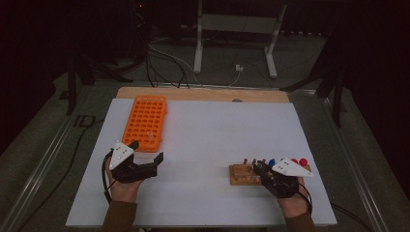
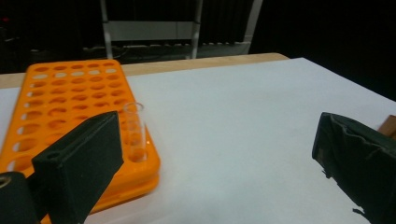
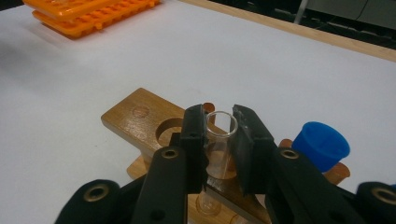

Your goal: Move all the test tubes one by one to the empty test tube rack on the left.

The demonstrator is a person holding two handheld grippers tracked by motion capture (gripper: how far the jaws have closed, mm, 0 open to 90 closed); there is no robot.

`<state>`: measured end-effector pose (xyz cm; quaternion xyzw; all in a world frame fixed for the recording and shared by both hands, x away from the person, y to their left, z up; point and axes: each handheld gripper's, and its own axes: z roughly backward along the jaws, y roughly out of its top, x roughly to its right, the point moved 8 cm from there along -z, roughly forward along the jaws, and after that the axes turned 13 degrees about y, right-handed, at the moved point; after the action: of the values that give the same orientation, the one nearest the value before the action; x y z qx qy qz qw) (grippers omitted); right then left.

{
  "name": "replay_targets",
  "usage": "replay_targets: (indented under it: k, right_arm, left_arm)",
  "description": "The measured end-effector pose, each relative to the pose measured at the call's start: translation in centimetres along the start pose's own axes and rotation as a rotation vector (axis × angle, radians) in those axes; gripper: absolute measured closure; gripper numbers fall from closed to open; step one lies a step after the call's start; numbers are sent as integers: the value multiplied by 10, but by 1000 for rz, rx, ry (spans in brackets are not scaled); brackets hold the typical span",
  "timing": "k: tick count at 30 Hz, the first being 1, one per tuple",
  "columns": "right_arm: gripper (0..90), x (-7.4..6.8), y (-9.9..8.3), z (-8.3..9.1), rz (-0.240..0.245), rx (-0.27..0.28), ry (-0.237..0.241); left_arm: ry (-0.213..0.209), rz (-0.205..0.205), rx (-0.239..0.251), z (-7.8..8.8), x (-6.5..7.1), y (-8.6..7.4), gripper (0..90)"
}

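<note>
The ribbed orange plastic rack (image 1: 145, 122), a grid of round holes, lies left of the wooden stand (image 1: 244, 174). Just below it the left gripper (image 1: 147, 155) hovers, jaws wide apart. On the stand, the right gripper (image 3: 219, 140) is clamped on a clear glass tube (image 3: 219, 144) standing upright in it, beside a blue cap (image 3: 324, 144).

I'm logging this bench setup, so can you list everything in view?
Orange rack: one, orange, far left of the sheet.
Tube in orange rack: one, clear, near corner hole.
Wooden rack: one, brown, near right.
Held tube: one, clear, standing in the wooden rack.
Capped tubes: at least three, blue and red caps, right end of the wooden rack.
Sheet: one, white, on the table.
Metal stand: one, grey, floor behind.
Left gripper: black, open, beside the orange rack.
Right gripper: black, shut on the held tube.
</note>
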<state>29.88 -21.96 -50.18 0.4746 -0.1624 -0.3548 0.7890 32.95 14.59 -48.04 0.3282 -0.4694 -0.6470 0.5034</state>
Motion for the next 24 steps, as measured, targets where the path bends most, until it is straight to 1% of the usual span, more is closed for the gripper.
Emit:
replay_targets:
  k: [1, 2, 3, 4, 5, 7, 8, 10, 11, 14, 15, 16, 17, 18, 19, 21, 22, 23, 24]
  right_arm:
    - [756, 0, 0, 0, 1, -1, 2]
    - [757, 0, 1, 1, 5, 1, 1]
    - [757, 0, 3, 2, 7, 6, 2]
    - [758, -1, 5, 3, 5, 11, 3]
    - [758, -1, 8, 5, 8, 17, 5]
    - [759, -2, 13, 9, 14, 29, 10]
    - [759, -2, 15, 10, 18, 33, 11]
    - [760, -4, 21, 15, 24, 41, 17]
    - [760, -4, 24, 17, 32, 48, 17]
    - [760, -6, 34, 24, 57, 66, 18]
    - [760, -7, 38, 26, 64, 73, 21]
    - [761, -7, 41, 28, 71, 79, 21]
    - [761, -8, 45, 30, 77, 86, 20]
    - [761, -8, 45, 30, 77, 86, 20]
    - [761, -9, 52, 32, 89, 98, 22]
    - [761, -10, 58, 33, 95, 110, 26]
    - [761, -10, 58, 33, 95, 110, 26]
    - [761, -12, 63, 32, 97, 119, 34]
    - [761, -14, 64, 30, 101, 120, 40]
  left_arm:
    - [-3, -6, -1, 0, 1, 0, 26]
    - [-4, -22, -1, -1, 5, -1, 27]
    - [-4, -22, -1, -1, 5, -1, 27]
    - [-9, -40, 4, -1, 9, -1, 27]
    - [-9, -40, 4, -1, 9, -1, 27]
    - [-16, -49, 7, -1, 13, 0, 28]
    - [-26, -56, 8, -1, 18, 0, 29]
    - [-31, -62, 6, -2, 21, 0, 31]
    - [-46, -71, -1, -5, 27, -1, 31]
    - [-71, -81, -1, -8, 37, 1, 31]
    - [-71, -81, -1, -8, 37, 1, 32]
    - [-89, -89, 0, -9, 45, 2, 35]
    - [-89, -89, 0, -9, 45, 2, 36]
    - [-98, -98, 3, -9, 49, 3, 36]
    - [-103, -104, 2, -10, 53, 4, 41]
    - [-114, -118, -1, -11, 61, 5, 43]
    - [-123, -121, -1, -12, 65, 6, 43]
    - [-132, -124, -1, -13, 69, 7, 47]
    - [-152, -130, 3, -14, 77, 9, 49]
